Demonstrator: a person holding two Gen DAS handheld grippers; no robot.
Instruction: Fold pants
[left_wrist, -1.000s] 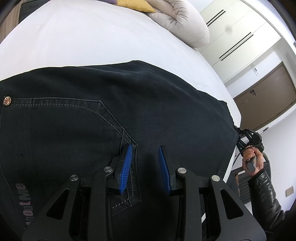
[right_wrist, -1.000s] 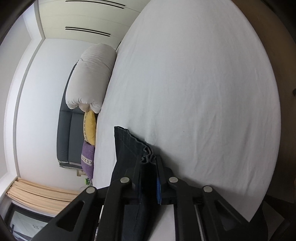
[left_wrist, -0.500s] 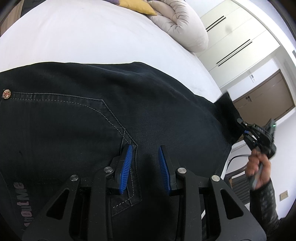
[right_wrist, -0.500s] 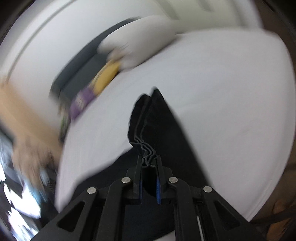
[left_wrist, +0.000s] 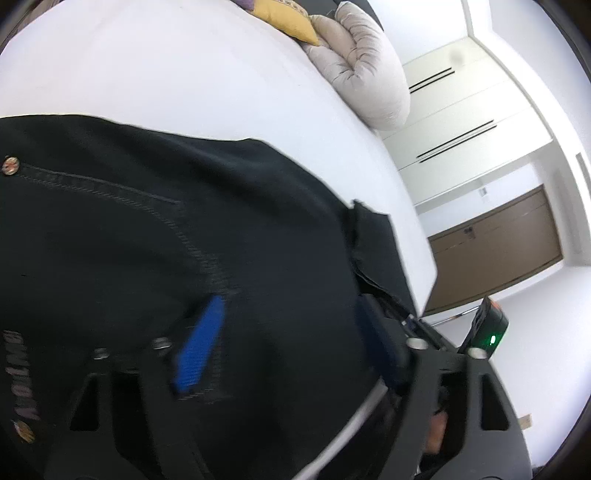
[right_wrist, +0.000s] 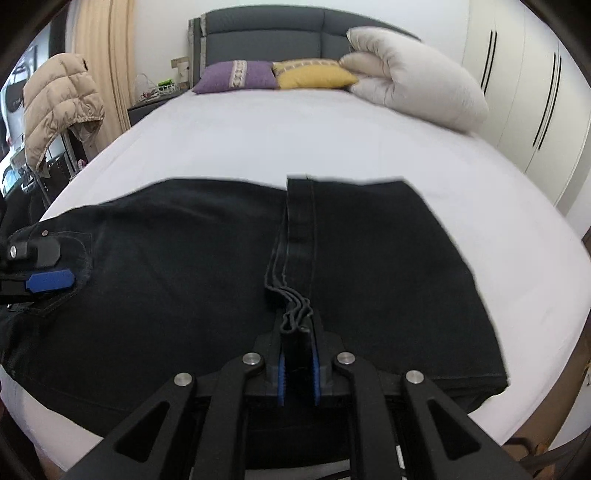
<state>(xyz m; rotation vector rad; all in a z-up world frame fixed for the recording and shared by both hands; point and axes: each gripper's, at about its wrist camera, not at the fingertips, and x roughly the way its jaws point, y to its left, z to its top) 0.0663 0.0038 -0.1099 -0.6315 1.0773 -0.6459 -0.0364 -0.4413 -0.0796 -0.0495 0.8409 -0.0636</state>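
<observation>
Broadly, item one: a bed (right_wrist: 280, 140) with a white sheet, filling the middle of the right wrist view, its headboard at top centre.

Item two: pants (right_wrist: 166, 266), dark denim, spread across the lower half of that view on the near part of the bed. Their long axis runs left to right across the frame. A folded-over panel with a stitched hem edge lies on top, from centre to right; whether it is fully laid down cannot be told.

Item three: left gripper (left_wrist: 291, 343), bottom centre of the left wrist view, blurred. Its two blue pads stand well apart over the cloth by a pocket seam, with nothing between them. In the right wrist view it shows at the far left edge, at the waist end of the pants.

Item four: right gripper (right_wrist: 297, 369), bottom centre of its own view. It is clenched on a bunched stack of hem layers, which rise between the pads and run straight ahead up the frame.

Item five: rivet (left_wrist: 10, 164), upper left of the left wrist view, at a pocket corner.

Governing relation: the held hem lies dead ahead of the right gripper, at right angles to the long axis; the waist end lies to its left, nearer the left gripper. By this reading, any further fold would carry the hem leftward.
</observation>
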